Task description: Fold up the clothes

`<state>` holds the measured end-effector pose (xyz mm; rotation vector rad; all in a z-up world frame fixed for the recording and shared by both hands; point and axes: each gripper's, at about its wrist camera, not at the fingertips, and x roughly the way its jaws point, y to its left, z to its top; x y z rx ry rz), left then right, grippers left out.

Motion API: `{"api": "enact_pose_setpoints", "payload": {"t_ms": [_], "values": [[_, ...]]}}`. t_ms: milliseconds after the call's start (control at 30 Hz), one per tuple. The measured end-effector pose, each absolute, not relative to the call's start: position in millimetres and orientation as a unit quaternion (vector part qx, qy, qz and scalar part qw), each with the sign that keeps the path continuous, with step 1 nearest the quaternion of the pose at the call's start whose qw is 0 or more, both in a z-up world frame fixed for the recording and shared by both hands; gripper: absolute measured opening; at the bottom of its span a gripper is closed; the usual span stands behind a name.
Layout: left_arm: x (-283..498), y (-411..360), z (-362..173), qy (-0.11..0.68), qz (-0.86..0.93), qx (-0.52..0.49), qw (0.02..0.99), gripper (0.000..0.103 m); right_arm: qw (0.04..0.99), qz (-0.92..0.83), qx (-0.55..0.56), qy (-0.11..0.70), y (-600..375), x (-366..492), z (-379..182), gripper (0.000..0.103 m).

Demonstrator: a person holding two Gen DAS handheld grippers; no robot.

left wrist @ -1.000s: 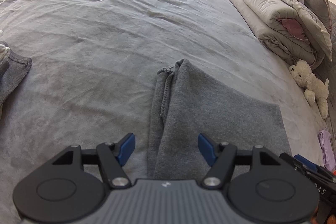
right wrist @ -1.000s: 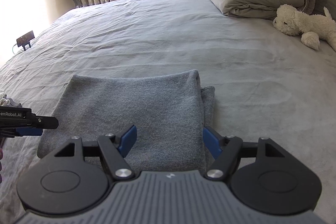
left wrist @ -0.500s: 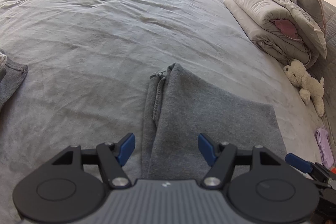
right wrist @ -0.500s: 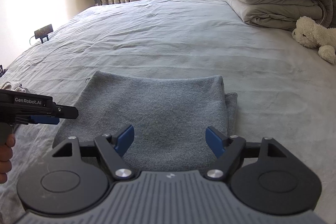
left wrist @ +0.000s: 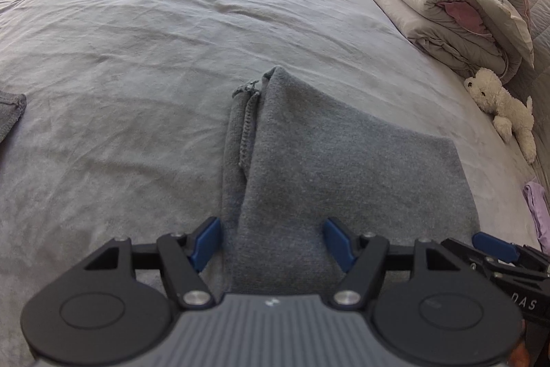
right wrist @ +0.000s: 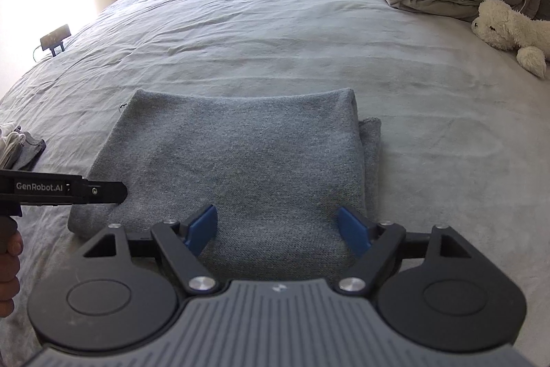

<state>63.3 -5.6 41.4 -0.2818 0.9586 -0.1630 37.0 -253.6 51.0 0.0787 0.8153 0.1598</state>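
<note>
A grey knitted garment (right wrist: 237,167), folded into a flat rectangle with layered edges showing along one side, lies on the grey bedspread (right wrist: 275,33) just ahead of both tools. The left tool (left wrist: 271,241) and right tool (right wrist: 276,231) both hover over its near edge, spread wide and gripping nothing. If either one pinches only the top layer, a lift would likely peel the stack apart; the loose side edges (left wrist: 245,126) could also slip out and skew the fold.
</note>
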Motion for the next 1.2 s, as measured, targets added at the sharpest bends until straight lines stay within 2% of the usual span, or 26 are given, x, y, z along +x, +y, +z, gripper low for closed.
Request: {"api": "enact_pose_setpoints", "payload": {"t_ms": [300, 433, 533, 767, 1200], "values": [[48, -18, 62, 0.42, -0.105, -0.117, 0.894, 0.069, 0.922, 0.077, 0.049, 0.375, -256, 34, 58, 0.081], [38, -36, 66, 0.404, -0.132, -0.081, 0.902, 0.074, 0.919, 0.077, 0.045, 0.385, -253, 37, 53, 0.081], [42, -44, 53, 0.422, -0.122, -0.046, 0.897, 0.076, 0.913, 0.069, 0.026, 0.401, -250, 40, 45, 0.086], [55, -24, 44, 0.453, -0.108, -0.1, 0.879, 0.077, 0.913, 0.07, 0.017, 0.401, -249, 40, 43, 0.09], [49, -23, 59, 0.431, -0.093, -0.092, 0.893, 0.076, 0.92, 0.046, 0.052, 0.387, -262, 40, 50, 0.09]]}}
